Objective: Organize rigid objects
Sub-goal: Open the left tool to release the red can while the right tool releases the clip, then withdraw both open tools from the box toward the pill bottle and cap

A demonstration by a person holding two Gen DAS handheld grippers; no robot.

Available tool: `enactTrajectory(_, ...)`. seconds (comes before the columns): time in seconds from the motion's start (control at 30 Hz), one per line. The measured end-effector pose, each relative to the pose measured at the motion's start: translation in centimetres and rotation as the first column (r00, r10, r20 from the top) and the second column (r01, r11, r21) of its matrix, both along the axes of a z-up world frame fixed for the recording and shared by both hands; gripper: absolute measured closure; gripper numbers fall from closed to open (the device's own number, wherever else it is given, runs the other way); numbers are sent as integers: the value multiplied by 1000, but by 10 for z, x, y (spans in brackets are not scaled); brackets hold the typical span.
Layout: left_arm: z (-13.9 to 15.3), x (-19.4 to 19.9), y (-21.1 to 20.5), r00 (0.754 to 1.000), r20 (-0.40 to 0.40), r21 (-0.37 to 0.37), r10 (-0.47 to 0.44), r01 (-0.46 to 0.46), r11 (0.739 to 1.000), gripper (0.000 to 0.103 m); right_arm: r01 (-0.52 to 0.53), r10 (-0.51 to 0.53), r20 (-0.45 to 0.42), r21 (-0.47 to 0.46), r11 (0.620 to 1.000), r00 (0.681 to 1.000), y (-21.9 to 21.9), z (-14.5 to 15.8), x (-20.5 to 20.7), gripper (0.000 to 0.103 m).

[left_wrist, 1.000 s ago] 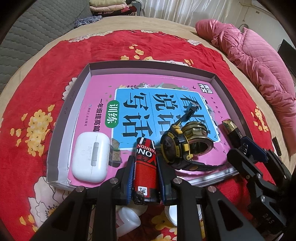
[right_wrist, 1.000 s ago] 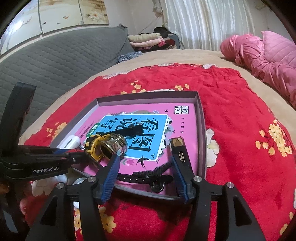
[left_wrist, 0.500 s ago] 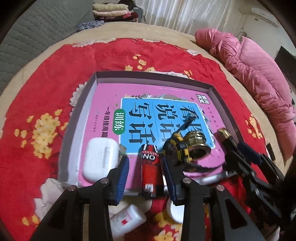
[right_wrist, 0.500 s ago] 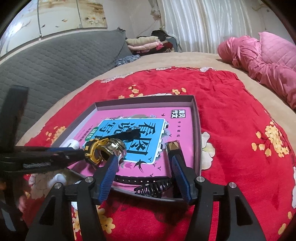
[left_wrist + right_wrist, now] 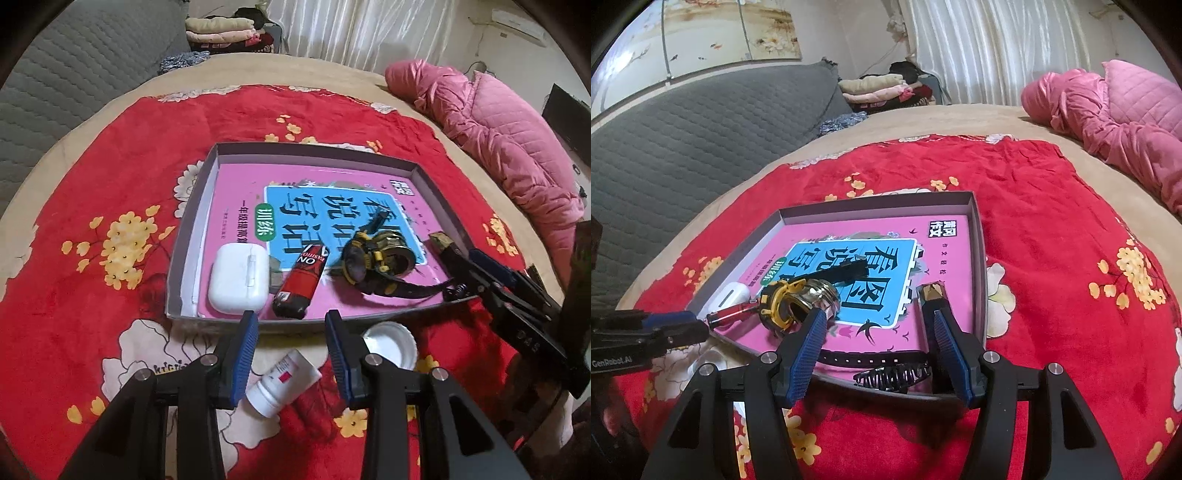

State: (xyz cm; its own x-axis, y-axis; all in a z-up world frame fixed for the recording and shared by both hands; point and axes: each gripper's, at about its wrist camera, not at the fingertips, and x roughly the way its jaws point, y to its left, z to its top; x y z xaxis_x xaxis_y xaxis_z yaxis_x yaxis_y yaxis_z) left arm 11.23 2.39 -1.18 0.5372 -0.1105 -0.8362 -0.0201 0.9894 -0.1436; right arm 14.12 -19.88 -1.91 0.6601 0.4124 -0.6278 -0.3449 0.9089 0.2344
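A grey box lid on the red cloth holds a pink book, a white earbud case, a red lighter, a yellow-and-black watch and a gold-tipped black bar. My left gripper is open and empty, just in front of the lid's near edge, behind the lighter. A white bottle and a white cap lie on the cloth under it. My right gripper is open over the lid's near right corner, above the watch strap and a black hair clip.
The red flowered cloth covers a beige bed. A pink quilted jacket lies at the far right. A grey padded headboard runs along the left, with folded clothes behind.
My left gripper opened and let go of the red lighter, which now lies in the lid, then pulled back toward the near edge. My right gripper barely moved.
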Motion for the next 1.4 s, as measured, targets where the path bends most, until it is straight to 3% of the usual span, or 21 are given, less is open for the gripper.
enactTrajectory(0.37, 10, -6, -1, 1000, 22, -24, 3, -2, 1000, 65, -3, 3, 50, -2, 1000, 999, -3, 10, -11, 40)
enactTrajectory(0.47, 14, -8, -3, 1000, 28, -29, 3, -2, 1000, 66, 6, -5, 57, -14, 1000, 998, -5, 11, -14, 29)
enactTrajectory(0.67, 19, -11, -4, 999, 37, -43, 0, 1, 999, 65, 31, -29, 65, -20, 999, 997, -10, 12, -19, 28)
enactTrajectory(0.73, 19, -12, -4, 999, 36, -47, -1, 3, 999, 61, 33, -31, 69, -22, 999, 997, -11, 12, -21, 28)
enactTrajectory(0.8, 20, -13, -4, 999, 37, -51, 2, 0, 999, 50, 33, -31, 74, -29, 999, 997, -11, 13, -23, 28)
enactTrajectory(1.17, 20, -20, 3, 999, 44, -46, 12, -10, 999, 48, 55, -52, 95, -29, 998, 994, -15, 18, -36, 28)
enactTrajectory(1.27, 13, -26, 11, 999, 22, -43, 24, -23, 999, 48, 26, -24, 92, -11, 1000, 995, -9, 22, -47, 28)
enactTrajectory(1.4, 8, -35, 17, 1000, 9, -49, 23, -23, 999, 48, -39, 45, 97, -58, 998, 994, 11, 22, -63, 28)
